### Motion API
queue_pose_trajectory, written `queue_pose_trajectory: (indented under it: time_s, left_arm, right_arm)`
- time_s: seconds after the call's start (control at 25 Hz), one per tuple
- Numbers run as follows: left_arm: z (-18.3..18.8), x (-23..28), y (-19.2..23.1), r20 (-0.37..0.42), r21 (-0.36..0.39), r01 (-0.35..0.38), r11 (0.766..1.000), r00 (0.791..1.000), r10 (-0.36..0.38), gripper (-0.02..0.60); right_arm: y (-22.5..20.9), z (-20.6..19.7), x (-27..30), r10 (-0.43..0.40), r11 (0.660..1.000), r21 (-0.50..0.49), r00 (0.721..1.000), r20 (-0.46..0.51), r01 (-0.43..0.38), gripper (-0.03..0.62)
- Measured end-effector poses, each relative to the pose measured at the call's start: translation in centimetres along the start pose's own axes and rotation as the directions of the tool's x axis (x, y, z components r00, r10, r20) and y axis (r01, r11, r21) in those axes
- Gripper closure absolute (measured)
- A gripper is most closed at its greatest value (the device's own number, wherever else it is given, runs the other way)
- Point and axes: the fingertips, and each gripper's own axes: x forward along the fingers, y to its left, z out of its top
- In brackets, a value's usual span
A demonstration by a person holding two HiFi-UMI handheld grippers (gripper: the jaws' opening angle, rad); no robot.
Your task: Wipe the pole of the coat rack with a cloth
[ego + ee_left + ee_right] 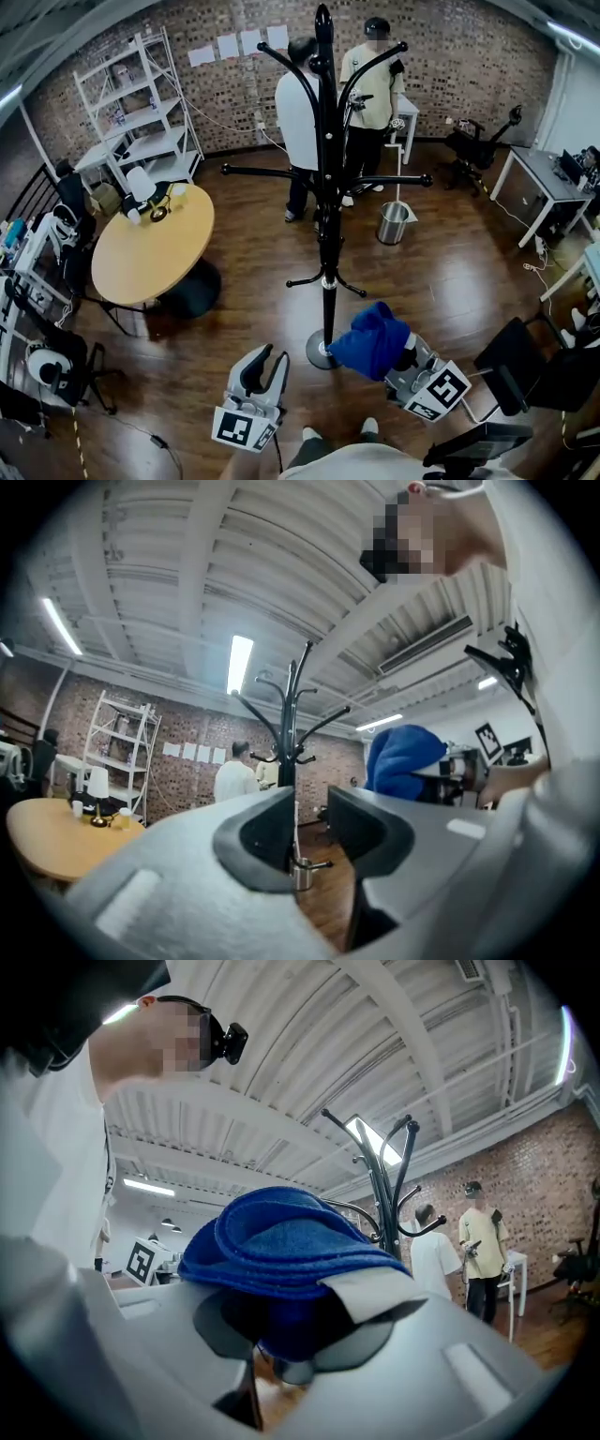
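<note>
Pinching blue cloth, right gripper hovers near pole.

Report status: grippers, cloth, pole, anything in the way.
Right gripper shut on blue cloth, short of the pole. Left gripper open, empty. Nothing between cloth and pole.

The coat rack is glossy black with a thin pale band low on its pole, and the cloth is a plain deep blue. The left gripper and the right gripper are pale grey with dark inner faces, each patterned at its rear with black-and-white squares. The floor is dark reddish-brown wood in planks, the round worktop light tan, the brick wall mottled brown and cream, the shelf white, and the bin silver.
</note>
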Motion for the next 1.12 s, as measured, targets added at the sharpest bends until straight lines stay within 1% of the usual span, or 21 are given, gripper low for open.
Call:
queue_pose_trajectory:
  time_s: [0.08,0.16,0.24,0.32,0.4,0.48,0.56,0.64,0.76,0.84,1.0,1.12]
  left_arm:
    - [-0.9,-1.2,-0.9,-0.008,-0.003,0.034,0.999,0.999,-0.034,0.472]
    - [-2.0,-2.0,-1.4,-0.015,-0.023,0.063,0.998,0.998,-0.064,0.472]
    - [-2.1,-2.5,-1.1,-0.004,-0.020,0.069,0.997,0.998,-0.070,0.471]
    - [-1.4,-3.7,-1.3,0.005,-0.002,0.053,0.999,0.999,-0.053,0.472]
    - [-0.6,-5.4,-2.8,-0.006,0.008,0.035,0.999,0.999,-0.035,0.471]
    - [-0.1,-6.4,-4.5,-0.026,0.030,0.008,1.000,1.000,-0.008,0.471]
    - [0.4,-6.6,-5.8,-0.033,0.037,-0.040,0.999,0.999,0.041,0.472]
    - [1.0,-6.6,-8.0,-0.026,0.008,-0.068,0.998,0.997,0.068,0.471]
    - [0.8,-6.7,-12.6,-0.028,-0.026,-0.031,0.999,0.999,0.030,0.472]
    - [0.5,-8.0,-15.5,-0.032,-0.031,-0.026,0.999,0.999,0.025,0.472]
    - [1.0,-12.2,-21.1,-0.035,-0.028,-0.072,0.997,0.997,0.071,0.471]
    - [0.9,-13.2,-22.8,-0.044,-0.027,-0.111,0.993,0.993,0.110,0.472]
  right_arm:
    - [1.5,-0.5,-1.4,-0.020,1.000,-0.007,1.000,0.023,0.020,0.493]
    - [2.7,-1.3,-2.1,-0.044,0.999,-0.006,0.999,0.012,0.044,0.493]
    - [3.5,-1.9,-2.0,-0.059,0.998,-0.016,0.998,0.004,0.059,0.493]
    - [4.8,-1.8,-2.6,-0.052,0.999,-0.014,0.999,0.013,0.052,0.493]
    - [6.2,-0.9,-4.7,-0.044,0.999,-0.003,0.999,0.022,0.044,0.493]
    - [6.4,0.1,-6.9,-0.041,0.999,0.005,0.998,0.037,0.041,0.493]
    - [5.8,1.0,-8.6,-0.035,0.999,0.023,0.998,0.050,0.034,0.493]
    - [5.1,2.0,-10.9,-0.025,0.999,0.038,0.998,0.049,0.023,0.493]
    - [4.4,2.7,-15.1,-0.028,0.999,0.043,0.999,0.043,0.026,0.493]
    - [5.1,2.4,-18.2,-0.030,0.998,0.053,0.998,0.050,0.028,0.493]
    - [8.1,3.1,-24.3,-0.010,0.998,0.066,0.999,0.045,0.007,0.493]
    - [8.3,3.0,-25.9,0.020,0.997,0.068,0.999,0.027,-0.022,0.493]
